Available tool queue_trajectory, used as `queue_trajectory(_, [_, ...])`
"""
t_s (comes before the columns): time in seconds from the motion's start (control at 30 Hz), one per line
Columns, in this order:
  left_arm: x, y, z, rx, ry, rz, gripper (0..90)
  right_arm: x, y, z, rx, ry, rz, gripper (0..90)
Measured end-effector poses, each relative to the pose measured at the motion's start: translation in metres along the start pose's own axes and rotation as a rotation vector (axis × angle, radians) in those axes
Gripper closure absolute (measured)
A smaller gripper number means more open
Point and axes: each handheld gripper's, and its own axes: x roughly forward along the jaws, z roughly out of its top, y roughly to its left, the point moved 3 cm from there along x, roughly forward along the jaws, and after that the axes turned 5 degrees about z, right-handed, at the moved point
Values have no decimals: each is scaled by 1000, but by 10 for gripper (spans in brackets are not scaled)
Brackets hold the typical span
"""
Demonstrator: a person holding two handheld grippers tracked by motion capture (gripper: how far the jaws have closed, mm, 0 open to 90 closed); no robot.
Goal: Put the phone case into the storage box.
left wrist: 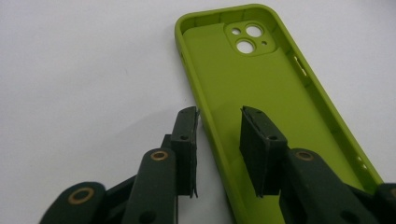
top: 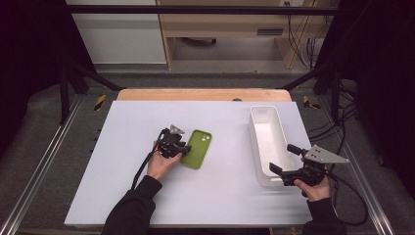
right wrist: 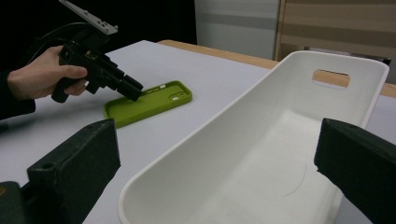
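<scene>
The green phone case point(top: 196, 149) lies flat on the white bench point(top: 147, 196), a little left of the middle, with its hollow side up and the camera holes at the far end. The left tongs point(top: 185, 149) are at the near left edge of the case. In the left gripper view the left tongs point(left wrist: 218, 140) stand over the long side wall of the phone case point(left wrist: 261, 93): one jaw is outside the wall, over the bench point(left wrist: 70, 70), and the other jaw is inside the hollow. The wall is between the two jaws, but a small gap is visible on each side, so the pads do not press it yet; the jaws are half closed, not clenched.

The white tray point(top: 266, 142) stands on the right part of the bench, with its long side pointing away from the person, well apart from the case. The right tongs point(top: 284, 159) are at its near end, spread wide, one jaw at each side of that end. In the right gripper view the right tongs point(right wrist: 219, 163) stand on both sides of the tray point(right wrist: 261, 107) without touching its walls, released. The left hand point(right wrist: 42, 77) appears farther off there.
</scene>
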Motion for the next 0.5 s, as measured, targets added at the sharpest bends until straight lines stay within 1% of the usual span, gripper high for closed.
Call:
queue_trajectory(0.03, [0, 0, 0, -2, 1, -4, 693, 0, 0, 0, 1, 0, 0, 6])
queue_trajectory(0.17, [0, 0, 0, -12, 3, -12, 723, 0, 0, 0, 1, 1, 0, 6])
queue_trajectory(0.5, [-1, 0, 1, -23, 14, 12, 800, 0, 0, 0, 1, 2, 1, 6])
